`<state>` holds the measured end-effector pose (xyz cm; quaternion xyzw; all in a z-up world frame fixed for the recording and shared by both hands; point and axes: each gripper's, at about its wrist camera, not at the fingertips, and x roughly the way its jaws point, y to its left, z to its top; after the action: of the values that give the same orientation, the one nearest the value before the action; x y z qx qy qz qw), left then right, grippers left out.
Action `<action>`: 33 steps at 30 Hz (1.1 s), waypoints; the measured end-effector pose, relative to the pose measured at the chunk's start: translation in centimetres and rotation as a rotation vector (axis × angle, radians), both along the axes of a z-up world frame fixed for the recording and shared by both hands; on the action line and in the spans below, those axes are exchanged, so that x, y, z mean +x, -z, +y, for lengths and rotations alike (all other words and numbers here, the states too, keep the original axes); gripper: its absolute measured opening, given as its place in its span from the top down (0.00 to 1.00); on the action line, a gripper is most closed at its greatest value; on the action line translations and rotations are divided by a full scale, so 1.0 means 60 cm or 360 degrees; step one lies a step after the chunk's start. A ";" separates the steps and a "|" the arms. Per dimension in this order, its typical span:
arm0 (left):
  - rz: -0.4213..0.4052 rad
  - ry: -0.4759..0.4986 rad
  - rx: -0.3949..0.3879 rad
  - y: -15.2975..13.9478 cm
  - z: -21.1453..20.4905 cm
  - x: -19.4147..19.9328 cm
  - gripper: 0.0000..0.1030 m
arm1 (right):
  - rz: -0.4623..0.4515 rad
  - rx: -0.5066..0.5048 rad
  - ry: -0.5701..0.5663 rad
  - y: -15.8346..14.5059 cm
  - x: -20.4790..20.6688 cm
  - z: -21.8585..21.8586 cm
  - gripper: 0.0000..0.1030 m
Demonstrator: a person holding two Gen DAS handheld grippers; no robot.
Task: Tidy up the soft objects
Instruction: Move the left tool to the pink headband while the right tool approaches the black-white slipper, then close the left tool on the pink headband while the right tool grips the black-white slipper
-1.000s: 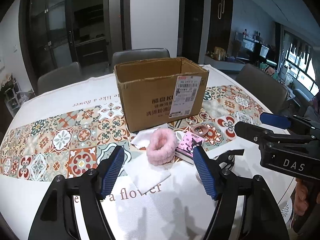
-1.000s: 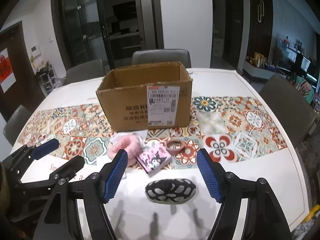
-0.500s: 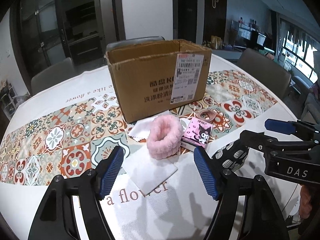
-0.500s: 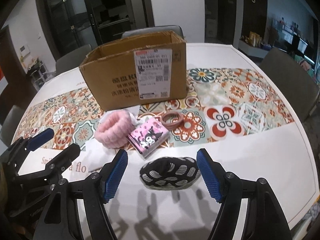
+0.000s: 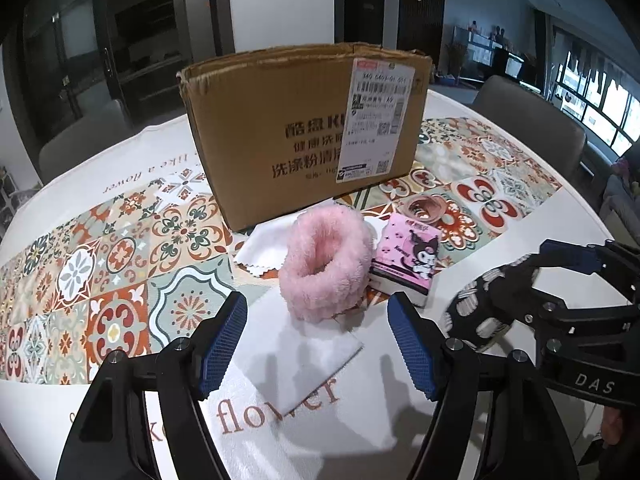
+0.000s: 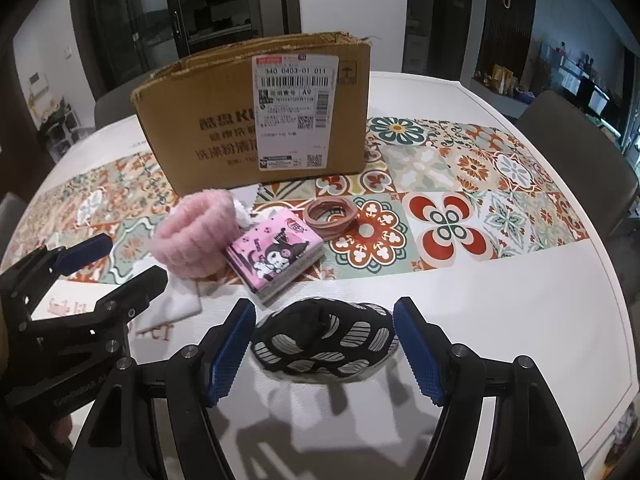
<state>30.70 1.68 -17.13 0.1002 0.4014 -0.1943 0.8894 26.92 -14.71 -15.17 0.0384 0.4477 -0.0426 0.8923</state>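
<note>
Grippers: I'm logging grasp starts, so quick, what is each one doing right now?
Left gripper: open, holding nothing, over the white cloth.
Right gripper: open, holding nothing, jaws either side of the black patterned pouch.

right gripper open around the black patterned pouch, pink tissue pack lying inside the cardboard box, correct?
Not quite. The pink tissue pack lies on the table in front of the cardboard box, per the right wrist view. The right gripper is open around the black patterned pouch.
</note>
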 end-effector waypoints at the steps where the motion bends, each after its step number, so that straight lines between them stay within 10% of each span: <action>1: 0.0001 0.0004 0.0005 0.004 -0.001 0.003 0.30 | 0.0006 -0.0018 -0.0001 0.004 0.003 0.001 0.30; 17: 0.0038 0.0050 0.0016 0.045 -0.023 0.044 0.31 | 0.0035 -0.0049 -0.0040 0.038 0.020 0.006 0.30; 27: 0.0042 0.0056 0.0022 0.046 -0.027 0.043 0.70 | 0.0049 -0.0001 -0.0047 0.046 0.023 0.000 0.42; 33: 0.0041 0.0050 0.0029 0.040 -0.030 0.035 0.75 | 0.0067 0.0009 -0.0083 0.048 0.022 0.001 0.56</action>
<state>32.80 -0.12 -19.54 0.1122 0.4129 -0.2059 0.8801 28.24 -14.67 -18.04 0.0283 0.4673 -0.0187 0.8835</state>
